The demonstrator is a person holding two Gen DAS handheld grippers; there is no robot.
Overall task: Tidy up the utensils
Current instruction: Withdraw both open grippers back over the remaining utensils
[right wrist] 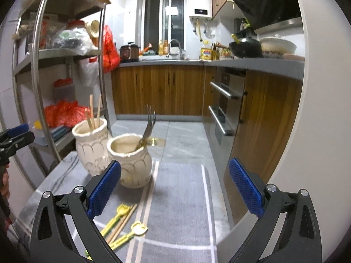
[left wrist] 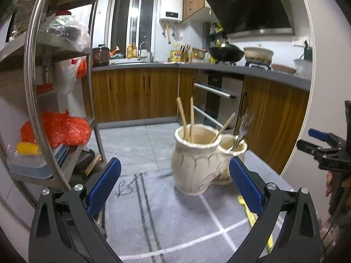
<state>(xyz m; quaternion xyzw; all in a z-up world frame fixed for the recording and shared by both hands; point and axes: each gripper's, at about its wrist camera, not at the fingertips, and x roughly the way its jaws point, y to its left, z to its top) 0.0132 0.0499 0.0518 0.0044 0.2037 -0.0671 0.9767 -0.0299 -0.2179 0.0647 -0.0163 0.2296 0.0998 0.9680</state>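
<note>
Kitchen setting — wood-fronted cabinets, grey counter, tiled floor, with a desk (right wrist: 182,199) in the foreground covered by a grey cloth with white stripes.

Item 1: larger cream jar (left wrist: 193,164), upright on the desk, holding three wooden chopsticks (left wrist: 185,121) that lean against its rim. In the left wrist view it stands ahead of the left gripper (left wrist: 174,186), between the lines of the two blue fingers (left wrist: 105,186) but beyond their tips, not touched.

Item 2: smaller cream jar (right wrist: 131,162), upright, touching or just beside the larger one, holding metal forks (right wrist: 149,125) with tines up. In the right wrist view it sits just past the left-hand fingertip of the right gripper (right wrist: 174,186), apart from the pads.

Item 3: loose utensils on the cloth — two yellow plastic spoons (right wrist: 136,230) and a pair of wooden chopsticks lying flat (right wrist: 122,223), crossing one another, near the left-hand finger of the right gripper and partly hidden behind it. One yellow handle shows in the left wrist view beside that gripper's right-hand finger.

Grippers: both spread wide, nothing between the pads of either.

Surroundings: steel shelf rack (right wrist: 37,70) at the left with bags and containers; oven front, wok and pot on the counter at the right; window and water heater on the far wall.
</note>
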